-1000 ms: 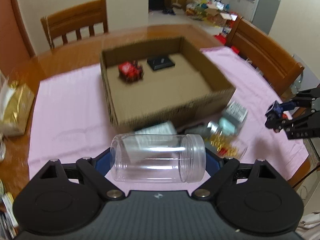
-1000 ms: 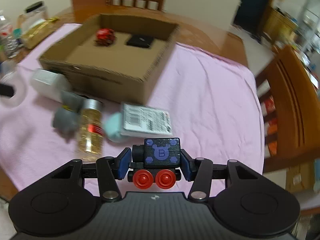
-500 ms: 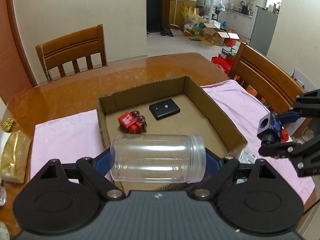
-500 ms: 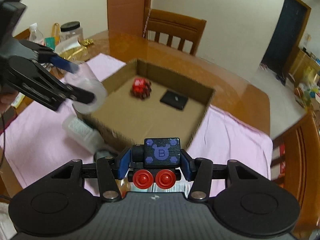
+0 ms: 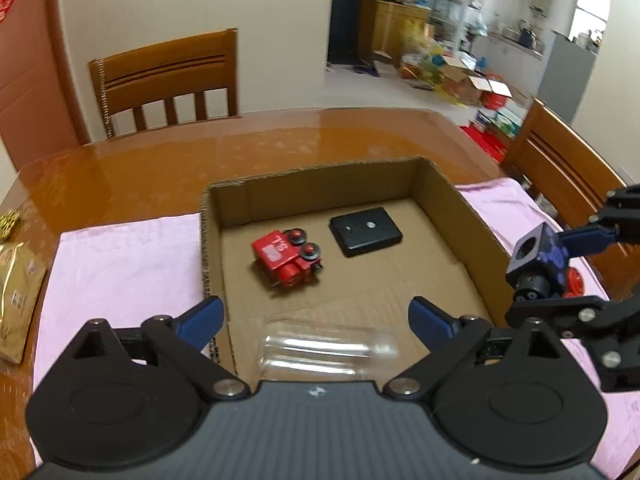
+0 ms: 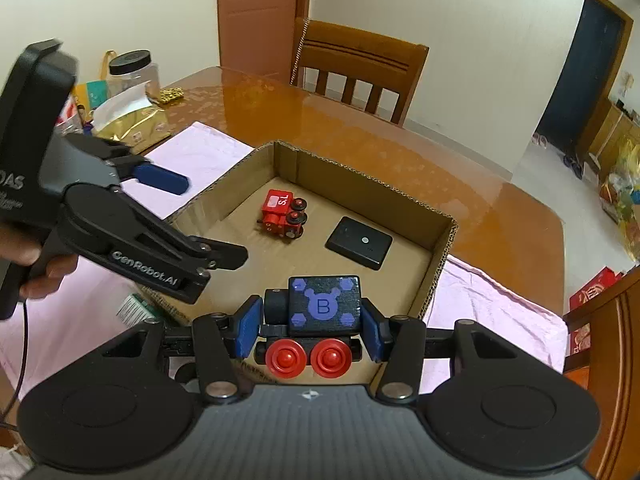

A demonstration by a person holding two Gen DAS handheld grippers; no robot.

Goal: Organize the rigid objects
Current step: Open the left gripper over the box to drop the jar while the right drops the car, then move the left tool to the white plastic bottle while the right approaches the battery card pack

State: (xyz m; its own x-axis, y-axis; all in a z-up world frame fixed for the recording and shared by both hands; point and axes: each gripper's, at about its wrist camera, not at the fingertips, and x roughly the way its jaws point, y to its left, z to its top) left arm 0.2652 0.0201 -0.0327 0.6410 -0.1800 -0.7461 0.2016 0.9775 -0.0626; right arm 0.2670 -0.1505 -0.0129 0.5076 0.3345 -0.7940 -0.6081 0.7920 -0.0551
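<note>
An open cardboard box sits on a pink cloth. Inside lie a red toy train and a flat black device. My left gripper is open above the box's near end, and a clear plastic jar, blurred, is just below it inside the box. My right gripper is shut on a dark blue toy train with red wheels, held over the box's right near corner; it also shows in the left wrist view.
A wooden table carries the pink cloth. Gold packets and a black-lidded jar stand at the table's left. Wooden chairs stand behind and to the right. A white packet lies left of the box.
My left gripper has opened and let go of the clear jar, which has dropped into the box. Both grippers moved forward over the box; the right still holds the blue train.
</note>
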